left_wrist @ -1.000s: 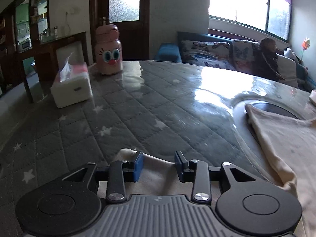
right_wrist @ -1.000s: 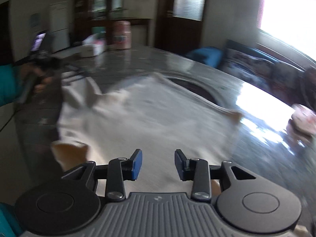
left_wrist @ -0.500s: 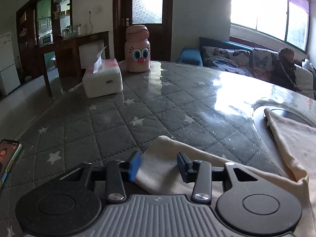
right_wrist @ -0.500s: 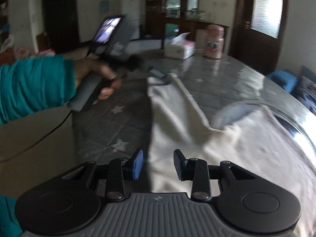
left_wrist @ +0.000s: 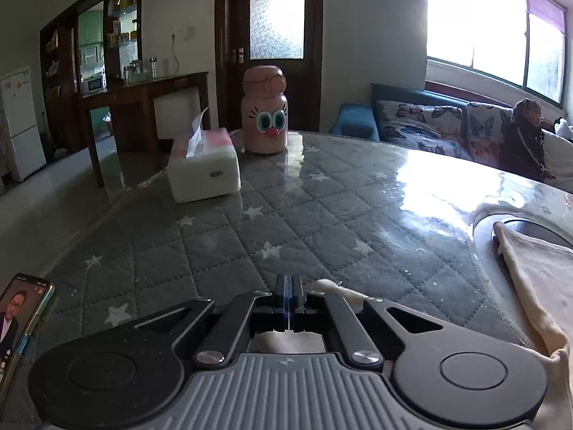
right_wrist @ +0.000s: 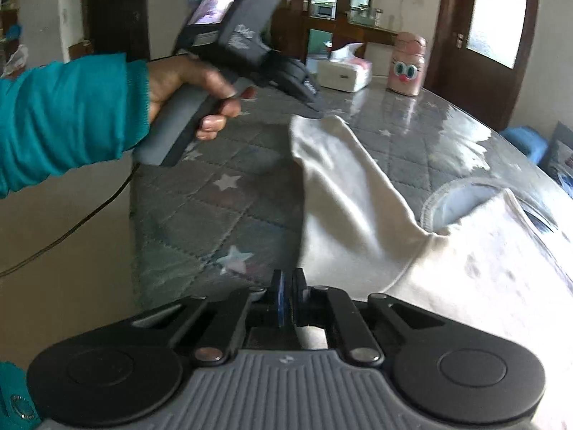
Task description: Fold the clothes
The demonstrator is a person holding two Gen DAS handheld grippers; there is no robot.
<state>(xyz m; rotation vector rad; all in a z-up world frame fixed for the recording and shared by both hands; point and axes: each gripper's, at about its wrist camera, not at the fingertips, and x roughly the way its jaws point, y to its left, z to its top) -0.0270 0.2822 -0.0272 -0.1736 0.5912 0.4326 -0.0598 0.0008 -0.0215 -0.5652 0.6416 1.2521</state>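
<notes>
A round table (left_wrist: pixel 322 222) under a grey quilted, star-printed cover with a glossy clear sheet over it is filling both views. Beyond it, daylight is pouring through a wide window (left_wrist: pixel 501 36) at 2 o'clock in the left wrist view, above a sofa draped in butterfly-print fabric (left_wrist: pixel 429 129); a dark wooden door with frosted glass (left_wrist: pixel 275 10) is standing at 12 o'clock, and dark shelving with a white fridge (left_wrist: pixel 18 122) is lining the wall at 9 to 10 o'clock.

A white tissue box with a pink top (left_wrist: pixel 204 168) is sitting at 11 o'clock, just beside a pink cartoon-faced flask (left_wrist: pixel 265 118) at 12 o'clock. A smartphone with a lit screen (left_wrist: pixel 19 315) is lying at 8 o'clock.

The cream-coloured garment (right_wrist: pixel 447 258) is lying spread over the table from 3 to 5 o'clock in the right wrist view, one sleeve reaching up toward 12 o'clock.

The left gripper (left_wrist: pixel 288 295) is pinching that sleeve's end, jaws pressed together. A hand in a teal sleeve (right_wrist: pixel 186 86) is gripping its handle at 10 o'clock. The right gripper (right_wrist: pixel 287 297) is also standing with jaws pressed together at the garment's near edge; whether cloth is caught between them I cannot tell.
</notes>
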